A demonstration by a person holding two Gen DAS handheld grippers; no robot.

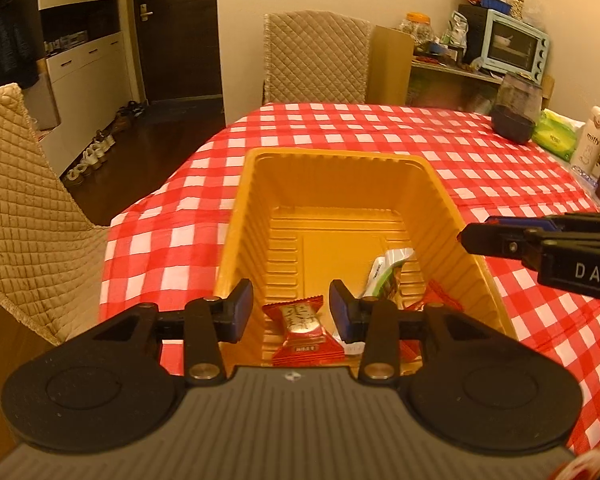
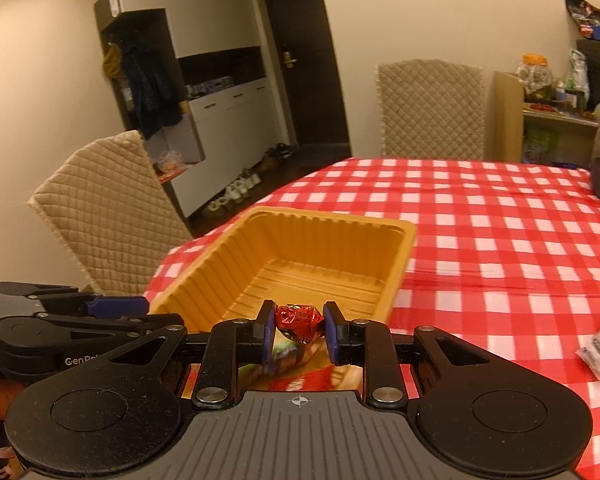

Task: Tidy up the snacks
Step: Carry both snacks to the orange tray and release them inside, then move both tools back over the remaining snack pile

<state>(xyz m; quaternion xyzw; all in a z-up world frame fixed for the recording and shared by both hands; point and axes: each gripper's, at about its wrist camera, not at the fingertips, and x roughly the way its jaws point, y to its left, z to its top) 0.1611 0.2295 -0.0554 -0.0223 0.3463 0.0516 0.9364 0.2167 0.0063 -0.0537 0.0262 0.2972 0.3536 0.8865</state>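
The yellow tray [image 1: 236, 240] sits on the red checked tablecloth [image 1: 500, 168], its long side running away from the left gripper [image 1: 291, 310]. That gripper hangs over the near end with its jaws apart – nothing is pinched. Just below it a red snack pack [image 1: 302, 326] lies flat in the tray, its crimped ends near and far. A green and white packet [image 1: 384, 272] leans on the right wall. The right gripper [image 2: 297, 330] squeezes a red wrapped candy [image 2: 298, 320] – its twisted ends point sideways at the pads.
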